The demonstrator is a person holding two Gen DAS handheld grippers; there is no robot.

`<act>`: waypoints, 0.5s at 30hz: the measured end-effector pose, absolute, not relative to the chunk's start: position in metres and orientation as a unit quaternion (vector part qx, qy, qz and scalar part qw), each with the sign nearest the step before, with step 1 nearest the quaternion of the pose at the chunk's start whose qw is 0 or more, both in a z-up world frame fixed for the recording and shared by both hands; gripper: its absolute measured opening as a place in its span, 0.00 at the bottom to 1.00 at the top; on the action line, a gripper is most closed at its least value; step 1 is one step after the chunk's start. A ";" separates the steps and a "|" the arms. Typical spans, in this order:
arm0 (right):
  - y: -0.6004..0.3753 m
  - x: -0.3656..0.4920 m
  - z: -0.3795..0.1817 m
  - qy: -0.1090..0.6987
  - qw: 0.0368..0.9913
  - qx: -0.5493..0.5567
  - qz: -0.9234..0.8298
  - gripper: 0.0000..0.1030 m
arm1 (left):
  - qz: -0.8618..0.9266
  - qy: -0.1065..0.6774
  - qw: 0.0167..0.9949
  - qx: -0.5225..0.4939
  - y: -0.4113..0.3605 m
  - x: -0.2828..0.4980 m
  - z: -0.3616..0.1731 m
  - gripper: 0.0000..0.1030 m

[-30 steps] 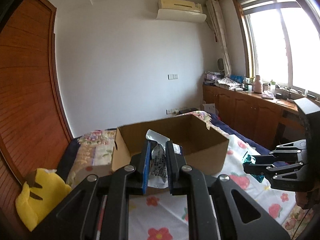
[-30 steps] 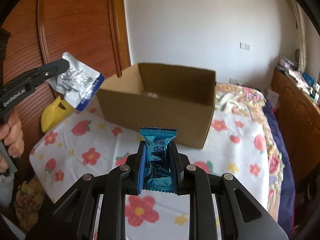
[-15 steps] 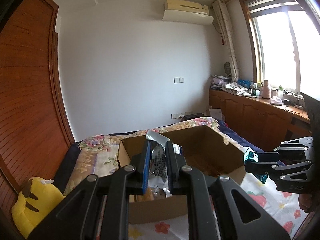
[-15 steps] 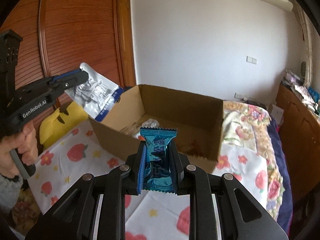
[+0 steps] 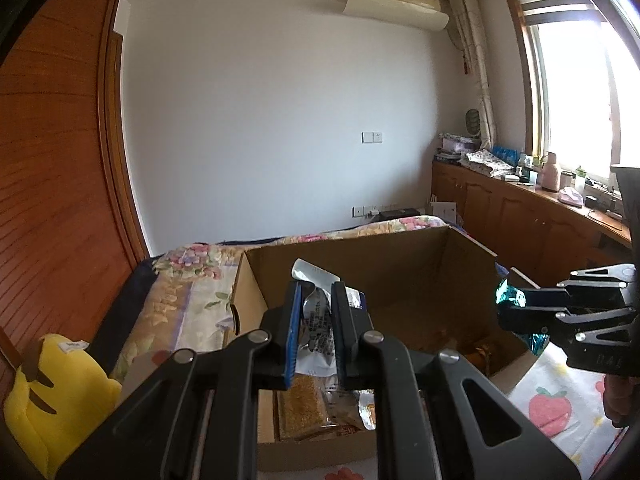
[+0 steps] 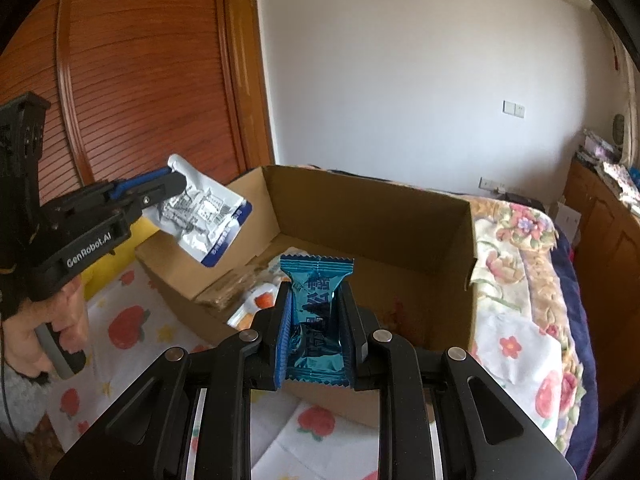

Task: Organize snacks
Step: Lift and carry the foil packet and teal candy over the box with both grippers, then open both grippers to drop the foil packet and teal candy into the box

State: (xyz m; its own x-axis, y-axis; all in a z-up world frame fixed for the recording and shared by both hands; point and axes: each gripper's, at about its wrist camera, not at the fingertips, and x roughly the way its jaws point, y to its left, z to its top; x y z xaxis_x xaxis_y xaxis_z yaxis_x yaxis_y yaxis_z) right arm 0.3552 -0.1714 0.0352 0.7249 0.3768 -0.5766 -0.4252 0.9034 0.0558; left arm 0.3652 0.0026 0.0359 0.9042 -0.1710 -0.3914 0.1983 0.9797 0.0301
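The silver snack pouch (image 5: 316,320) sits clamped between the closed jaws of my left gripper (image 5: 314,332), at lower centre of the left wrist view, above the near-left corner of the cardboard box (image 5: 400,268). The blue snack packet (image 6: 316,312) is pinched the same way in my right gripper (image 6: 316,328), at lower centre of the right wrist view, over the box's near wall. Snacks already lie on the box floor, among them a golden bar (image 5: 300,408).

Risks, as I judge them:
- The pouch is gripped near one edge and hangs out over the box's left wall in the right wrist view; releasing here may drop it on the flowered bedsheet (image 6: 120,328) outside.
- Both grippers converge on one opening; they could collide.
- Foil wrappers are slick and may slip early.

Legible writing: "GenRobot.AI" on the left gripper body. Print and a barcode on the pouch, and characters on the blue packet, are too small to read.
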 end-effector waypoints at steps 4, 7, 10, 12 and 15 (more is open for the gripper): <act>-0.170 0.366 0.029 0.307 0.927 -0.040 0.214 0.19 | -0.095 0.207 0.973 0.035 0.000 0.372 0.028 0.11; -0.171 0.369 0.025 0.309 0.926 -0.038 0.212 0.19 | -0.095 0.212 0.972 0.036 -0.003 0.374 0.023 0.11; -0.171 0.371 0.021 0.313 0.926 -0.038 0.209 0.19 | -0.095 0.216 0.971 0.037 -0.005 0.377 0.021 0.11; -0.170 0.374 0.022 0.313 0.926 -0.038 0.208 0.19 | -0.094 0.219 0.970 0.036 -0.005 0.379 0.019 0.11; -0.171 0.379 0.022 0.314 0.926 -0.036 0.205 0.19 | -0.095 0.230 0.968 0.035 -0.005 0.384 0.014 0.12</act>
State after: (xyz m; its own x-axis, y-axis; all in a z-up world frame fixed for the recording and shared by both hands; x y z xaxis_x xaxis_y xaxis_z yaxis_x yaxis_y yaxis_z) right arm 0.3794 -0.1714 0.0218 0.7192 0.3572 -0.5960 -0.4025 0.9133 0.0617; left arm 0.3844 -0.0052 0.0139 0.8763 -0.1679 -0.4516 0.2000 0.9795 0.0239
